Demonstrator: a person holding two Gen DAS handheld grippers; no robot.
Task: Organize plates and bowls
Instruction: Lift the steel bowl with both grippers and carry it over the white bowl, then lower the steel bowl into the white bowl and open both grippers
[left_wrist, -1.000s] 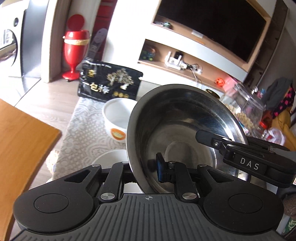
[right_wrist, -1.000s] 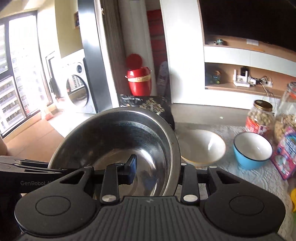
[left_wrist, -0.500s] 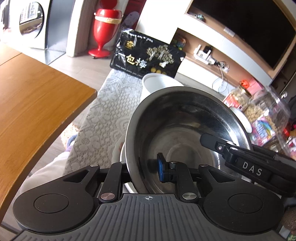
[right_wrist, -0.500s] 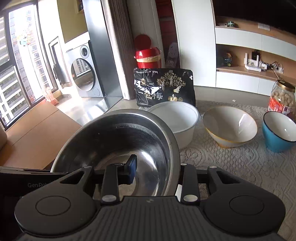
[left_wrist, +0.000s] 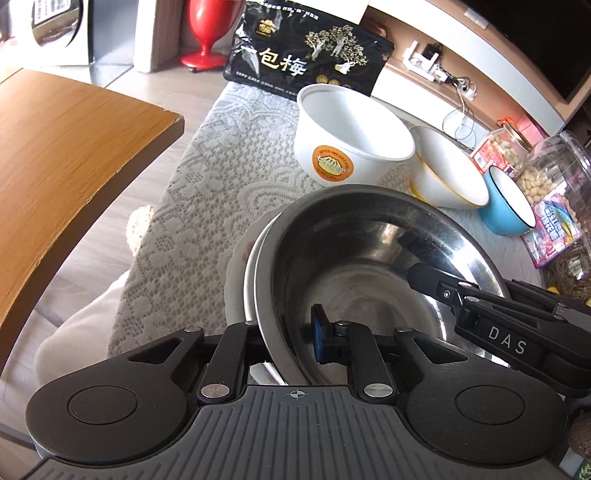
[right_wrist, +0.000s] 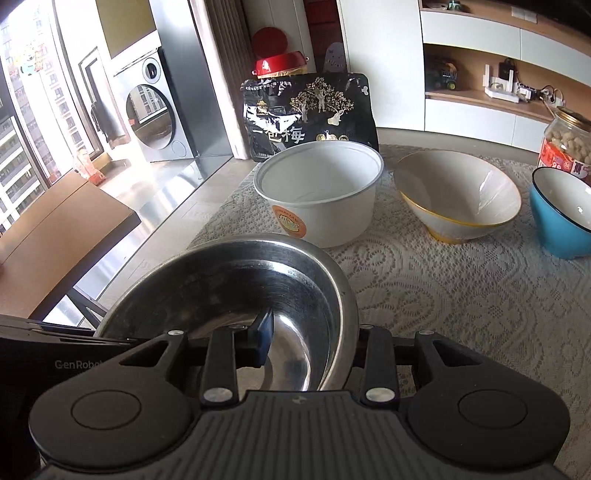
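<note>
white plate (left_wrist: 236, 273): mostly hidden under steel bowl (left_wrist: 369, 266) | contact: perhaps touching

A shiny steel bowl (left_wrist: 369, 266) sat upright over white plates (left_wrist: 240, 273) showing at its 9 o'clock. At 12 stood a white tub bowl (left_wrist: 351, 144), then a gold-rimmed bowl (left_wrist: 447, 177) and a blue bowl (left_wrist: 506, 206) toward 2.

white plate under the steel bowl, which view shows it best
The left wrist view: the round white plate peeks out beside the shiny steel bowl. In the right wrist view the bowl hides it entirely.
</note>
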